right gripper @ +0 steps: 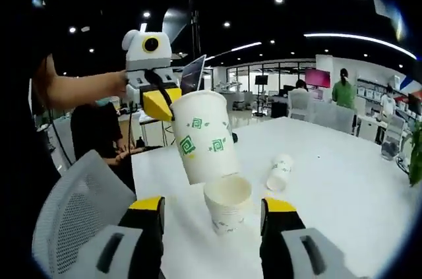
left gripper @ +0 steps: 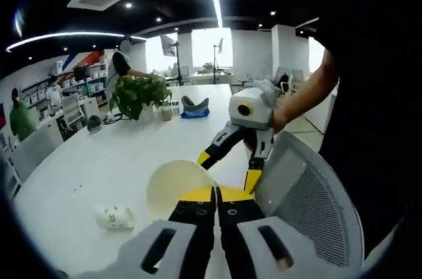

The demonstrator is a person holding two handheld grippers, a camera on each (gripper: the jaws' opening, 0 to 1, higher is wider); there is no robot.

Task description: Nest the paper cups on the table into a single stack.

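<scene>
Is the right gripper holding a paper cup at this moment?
No, the right gripper is open, with an upright cup standing free on the table beyond it.

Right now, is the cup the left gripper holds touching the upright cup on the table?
Cannot tell. In the right gripper view the held cup hangs tilted over the upright cup, its base overlapping that rim.

held cup (right gripper: 204, 135): pinched at the rim by left gripper (right gripper: 160, 103)
upright cup (right gripper: 227, 203): right underneath (open)
tipped cup (right gripper: 279, 171): on table (right gripper: 343, 180)
</scene>
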